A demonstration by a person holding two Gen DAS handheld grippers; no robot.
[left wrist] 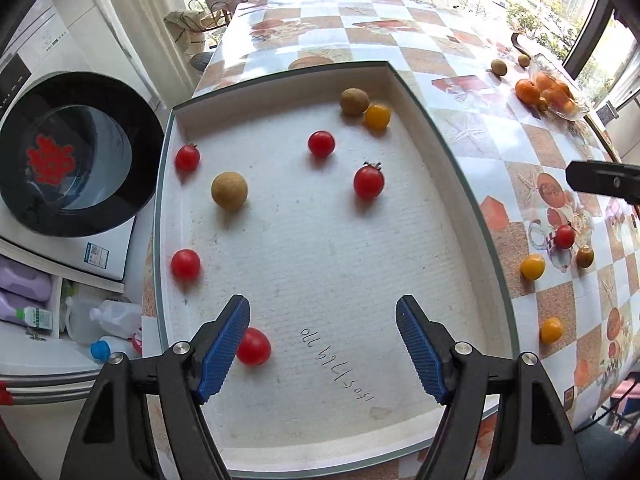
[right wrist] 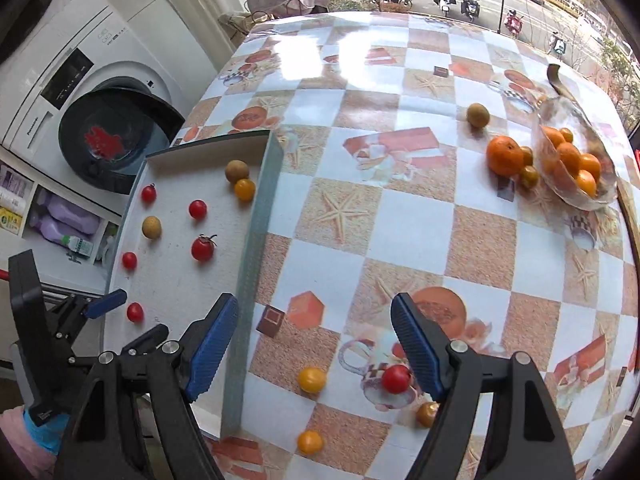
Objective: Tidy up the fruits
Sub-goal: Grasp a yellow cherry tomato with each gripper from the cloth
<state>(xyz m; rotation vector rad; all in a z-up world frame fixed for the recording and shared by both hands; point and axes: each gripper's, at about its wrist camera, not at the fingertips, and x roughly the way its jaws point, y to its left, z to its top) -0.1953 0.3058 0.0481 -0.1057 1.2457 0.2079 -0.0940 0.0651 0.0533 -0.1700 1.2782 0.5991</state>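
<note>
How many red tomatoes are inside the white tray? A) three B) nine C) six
C: the left wrist view shows six red tomatoes lying apart inside the white tray, one of them beside the open left gripper.

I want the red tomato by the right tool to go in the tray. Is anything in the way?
Yes. The tray's raised wall stands between the red tomato and the tray floor. The open right tool has nothing blocking it.
</note>
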